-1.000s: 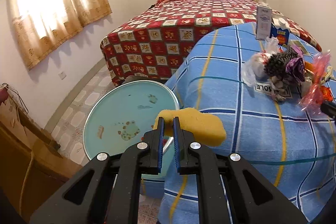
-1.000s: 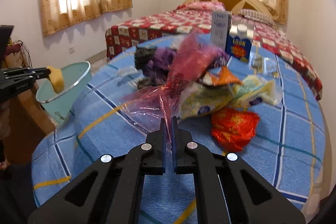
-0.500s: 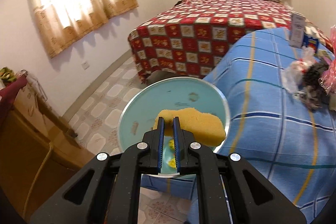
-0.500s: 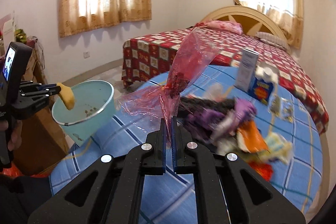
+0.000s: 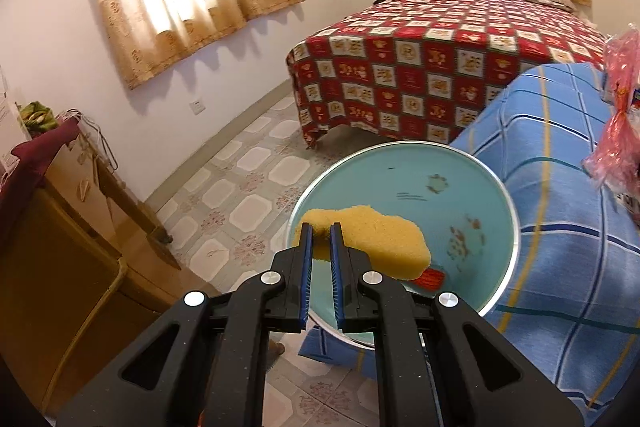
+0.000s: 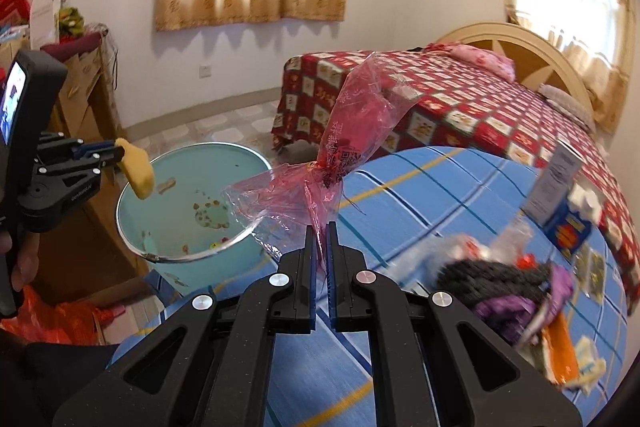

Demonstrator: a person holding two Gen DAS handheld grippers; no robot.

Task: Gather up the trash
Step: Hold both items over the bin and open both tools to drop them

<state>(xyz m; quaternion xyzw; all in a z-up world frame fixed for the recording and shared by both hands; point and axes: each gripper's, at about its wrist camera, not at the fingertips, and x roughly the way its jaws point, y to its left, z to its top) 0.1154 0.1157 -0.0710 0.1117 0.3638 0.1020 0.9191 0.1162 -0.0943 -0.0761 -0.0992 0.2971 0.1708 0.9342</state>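
The left gripper [image 5: 320, 231] holds a yellow sponge [image 5: 364, 237] between its fingers [image 5: 306, 247], which are closed on the left end of it. The sponge hangs over the open mouth of a light green bucket [image 5: 472, 211]. Inside the bucket there are small brown stains and something red [image 5: 430, 278] just under the sponge. The bucket stands beside a table with a blue checked cloth [image 5: 560, 267]. At the right edge a pink plastic wrapper [image 5: 618, 123] is partly visible above the cloth. Behind, a bed with a red patterned cover [image 5: 432, 67] stands on the tiled floor [image 5: 240, 195].
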